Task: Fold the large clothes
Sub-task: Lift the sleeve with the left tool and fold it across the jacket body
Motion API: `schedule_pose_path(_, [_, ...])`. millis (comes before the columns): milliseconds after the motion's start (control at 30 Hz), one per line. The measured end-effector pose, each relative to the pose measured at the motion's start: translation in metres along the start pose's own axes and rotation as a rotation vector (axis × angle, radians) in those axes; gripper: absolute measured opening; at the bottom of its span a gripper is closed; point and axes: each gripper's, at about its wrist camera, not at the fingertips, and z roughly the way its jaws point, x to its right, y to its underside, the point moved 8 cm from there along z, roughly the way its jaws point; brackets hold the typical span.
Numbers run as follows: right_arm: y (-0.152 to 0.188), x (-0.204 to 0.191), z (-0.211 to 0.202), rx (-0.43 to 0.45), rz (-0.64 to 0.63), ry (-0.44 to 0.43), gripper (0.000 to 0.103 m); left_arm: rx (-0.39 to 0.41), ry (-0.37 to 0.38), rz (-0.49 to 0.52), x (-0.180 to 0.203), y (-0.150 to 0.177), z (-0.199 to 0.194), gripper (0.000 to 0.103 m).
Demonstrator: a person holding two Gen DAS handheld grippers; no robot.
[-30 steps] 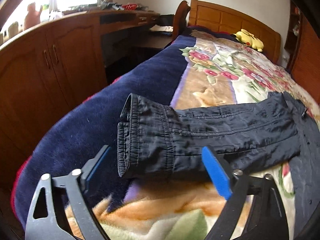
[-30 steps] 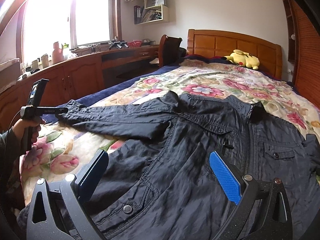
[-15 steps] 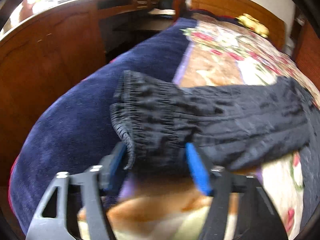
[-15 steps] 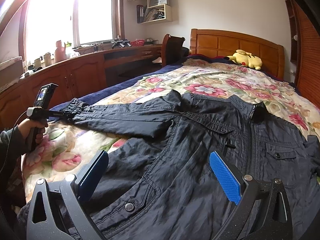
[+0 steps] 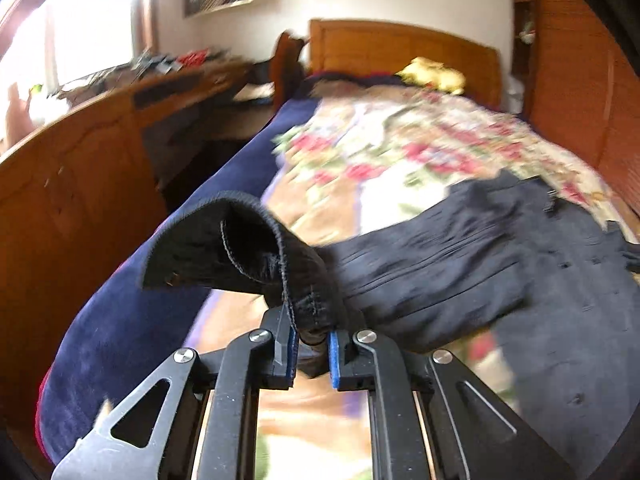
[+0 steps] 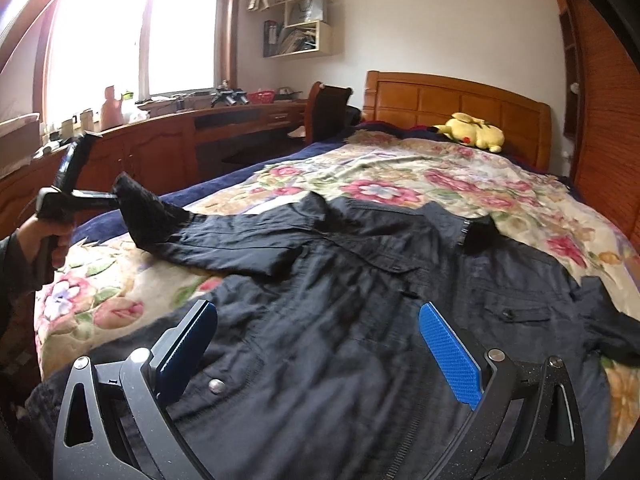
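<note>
Along the bed's [image 6: 248, 172] left edge, my left hand-held gripper [image 5: 310, 350] has just been closing, and its jaws are now pinched on the cuff [image 5: 248, 252] of the jacket's [image 6: 360, 320] sleeve [image 6: 240, 240], with the cuff lifted clear of the blanket. The jacket itself lies spread flat, front up, across the foot half of the bed, collar toward the headboard [image 6: 452, 100] and hem toward me.

What the next move turns on, as I judge it, is the sleeve's long axis. It runs crosswise, from the left edge inward to the shoulder, roughly square to the jacket's body. From the left hand-held gripper the body lies to the right, so carrying the cuff that way, along the sleeve's own line, should lay the sleeve over the chest. The left hand is plainly the nearer one to that sleeve.

My right hand-held gripper [image 6: 320, 344] hangs over the hem near the foot of the bed, jaws spread wide, nothing between them; it is well apart from the sleeve, and the other sleeve [image 6: 612, 328] lies toward the right edge.

From the left wrist I see the grip itself up close, fabric bunched between the blue pads, but the picture is blurred. From the right wrist I get the whole layout: the lifted cuff, the hand [image 6: 48, 240] on the grip, the full sleeve line and the plush toy [image 6: 476, 134] by the headboard.
</note>
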Motion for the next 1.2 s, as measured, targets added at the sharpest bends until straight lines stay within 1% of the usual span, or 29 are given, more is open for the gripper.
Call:
schedule_pose_path(133, [-0.002, 0.019, -0.009, 0.014, 0.019, 0.042, 0.101, 0.056, 0.091, 0.027, 0.057, -0.025, -0.018, 0.012])
schedule_pose_path(300, [0.0, 0.045, -0.022, 0.024, 0.071, 0.078, 0.101, 0.099, 0.2, 0.073, 0.136, -0.038, -0.034, 0.012])
schedule_pose_path(467, [0.002, 0.067, -0.038, 0.035, 0.144, 0.09, 0.101, 0.115, 0.324, 0.111, 0.21, -0.035, -0.051, 0.011])
schedule_pose_path(633, [0.006, 0.086, -0.053, 0.047, 0.174, 0.134, 0.101, 0.102, 0.385, 0.169, 0.267, -0.021, -0.053, 0.011])
schedule_pose_path(733, [0.009, 0.095, -0.062, 0.048, 0.199, 0.155, 0.101, 0.083, 0.412, 0.188, 0.286, -0.012, -0.052, 0.011])
schedule_pose_path(800, [0.008, 0.095, -0.06, 0.048, 0.214, 0.164, 0.101, 0.071, 0.413, 0.203, 0.296, -0.006, -0.049, 0.011])
schedule_pose_path(867, [0.008, 0.097, -0.06, 0.049, 0.227, 0.164, 0.101, 0.051, 0.401, 0.22, 0.304, 0.003, -0.045, 0.012])
schedule_pose_path(967, [0.008, 0.09, -0.056, 0.044, 0.223, 0.164, 0.101, 0.003, 0.368, 0.222, 0.303, 0.021, -0.035, 0.016])
schedule_pose_path(1033, [0.009, 0.084, -0.053, 0.035, 0.214, 0.16, 0.101, -0.005, 0.357, 0.222, 0.298, 0.03, -0.034, 0.023])
schedule_pose_path(1067, [0.009, 0.08, -0.052, 0.031, 0.21, 0.159, 0.101, 0.002, 0.353, 0.223, 0.297, 0.033, -0.035, 0.024])
schedule_pose_path(1100, [0.009, 0.075, -0.048, 0.026, 0.207, 0.156, 0.101, 0.013, 0.354, 0.224, 0.296, 0.035, -0.038, 0.029])
schedule_pose_path(1133, [0.009, 0.073, -0.048, 0.024, 0.206, 0.151, 0.101, 0.024, 0.363, 0.219, 0.294, 0.037, -0.042, 0.036])
schedule_pose_path(1200, [0.004, 0.068, -0.043, 0.02, 0.208, 0.136, 0.101, 0.045, 0.383, 0.208, 0.294, 0.039, -0.049, 0.044])
